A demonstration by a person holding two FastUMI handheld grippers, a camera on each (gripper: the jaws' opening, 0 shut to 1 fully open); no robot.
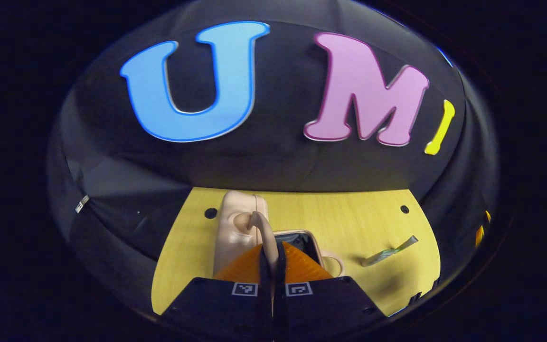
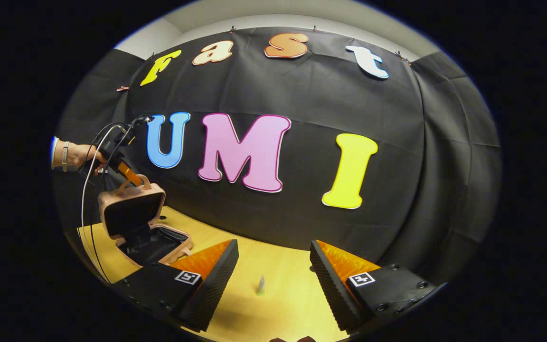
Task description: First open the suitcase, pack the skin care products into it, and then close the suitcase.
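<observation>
We are pinching the suitcase (image 2: 133, 209) handle (image 1: 263, 232) with our left gripper (image 1: 272, 266), lid raised over its dark lining; our right gripper (image 2: 273, 270) is hanging spread above a tube (image 2: 260, 285) on the table (image 2: 283, 304).

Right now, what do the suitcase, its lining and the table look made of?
Suitcase: likely hard plastic; smooth pink moulded shell with a soft sheen. Lining: probably fabric; black, matte, creased. Table: wood or wood-look laminate; pale yellow with faint grain, low gloss.

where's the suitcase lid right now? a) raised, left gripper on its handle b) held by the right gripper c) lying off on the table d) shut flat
a: the suitcase lid stands raised, and the left gripper is closed on its handle.
</observation>
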